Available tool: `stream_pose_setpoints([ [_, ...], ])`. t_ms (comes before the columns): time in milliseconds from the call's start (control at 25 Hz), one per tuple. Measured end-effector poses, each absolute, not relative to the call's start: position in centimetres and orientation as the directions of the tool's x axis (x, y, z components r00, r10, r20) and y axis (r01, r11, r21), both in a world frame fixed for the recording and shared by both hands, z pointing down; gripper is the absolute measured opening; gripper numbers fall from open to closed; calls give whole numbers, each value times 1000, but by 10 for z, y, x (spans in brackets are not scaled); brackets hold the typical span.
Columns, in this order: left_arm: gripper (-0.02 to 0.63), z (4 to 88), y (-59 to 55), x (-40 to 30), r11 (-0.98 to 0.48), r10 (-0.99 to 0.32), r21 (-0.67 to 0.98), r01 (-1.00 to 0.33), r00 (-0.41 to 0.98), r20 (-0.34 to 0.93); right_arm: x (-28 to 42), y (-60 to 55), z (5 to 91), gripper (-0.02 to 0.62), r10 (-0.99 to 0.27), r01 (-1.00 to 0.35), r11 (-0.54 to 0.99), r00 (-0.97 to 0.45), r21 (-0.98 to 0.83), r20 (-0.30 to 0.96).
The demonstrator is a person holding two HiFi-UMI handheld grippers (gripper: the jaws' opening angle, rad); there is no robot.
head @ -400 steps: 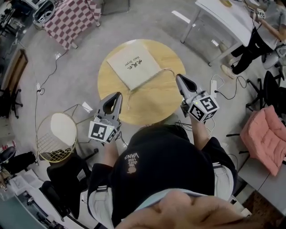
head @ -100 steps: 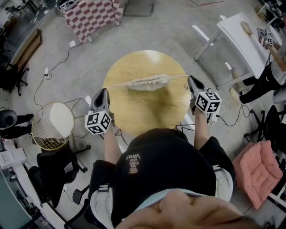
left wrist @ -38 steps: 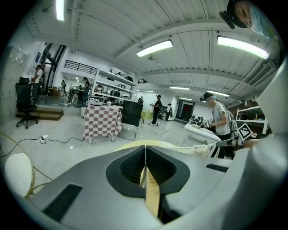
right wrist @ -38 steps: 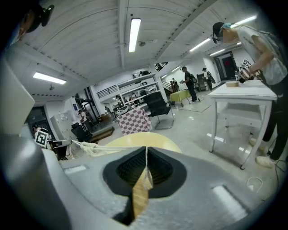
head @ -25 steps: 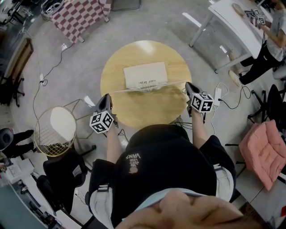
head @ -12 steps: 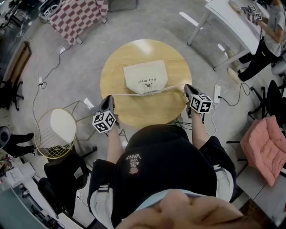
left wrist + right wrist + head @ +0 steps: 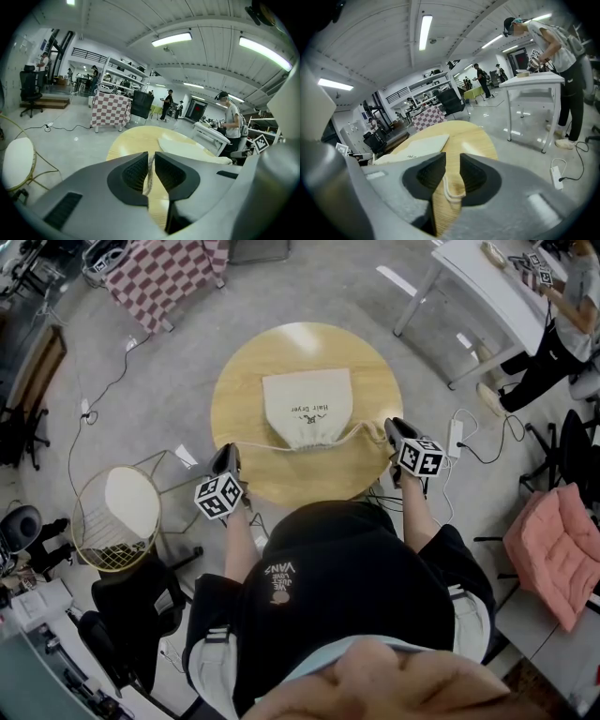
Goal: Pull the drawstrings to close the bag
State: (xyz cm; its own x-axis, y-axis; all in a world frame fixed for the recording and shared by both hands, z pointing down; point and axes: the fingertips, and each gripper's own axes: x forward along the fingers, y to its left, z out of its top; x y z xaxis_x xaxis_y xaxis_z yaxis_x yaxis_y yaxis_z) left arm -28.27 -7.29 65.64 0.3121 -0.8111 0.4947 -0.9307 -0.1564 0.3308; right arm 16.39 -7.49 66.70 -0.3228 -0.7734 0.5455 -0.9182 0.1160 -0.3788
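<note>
Well: the round table (image 7: 242, 395) carries the bag (image 7: 307, 401) flat, its gathered mouth turned toward you, about midway between your hands. From that mouth the drawstrings (image 7: 260, 445) run sideways along the near edge, one to each gripper.

Left gripper (image 7: 150, 158): jaws have just been opening and stand slightly parted, with the left cord (image 7: 148, 182) slack between the pads, not pinched.

Right gripper (image 7: 453, 160): jaws just opened wider, and the right cord (image 7: 451, 194) lies looped loose in the gap.

The mouth looks cinched. Backing toward yourself should clear both cords.
</note>
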Motion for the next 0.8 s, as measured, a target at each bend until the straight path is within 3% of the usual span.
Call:
stream_pose_setpoints([
  [320, 130, 656, -69, -286, -176, -800, 333, -926, 332, 500, 165, -79, 661, 92, -785, -920, 113, -314, -375, 534],
  [800, 132, 635, -76, -278, -222, -826, 330, -917, 357, 436, 146, -90, 638, 91, -804, -912, 168, -347, -375, 483],
])
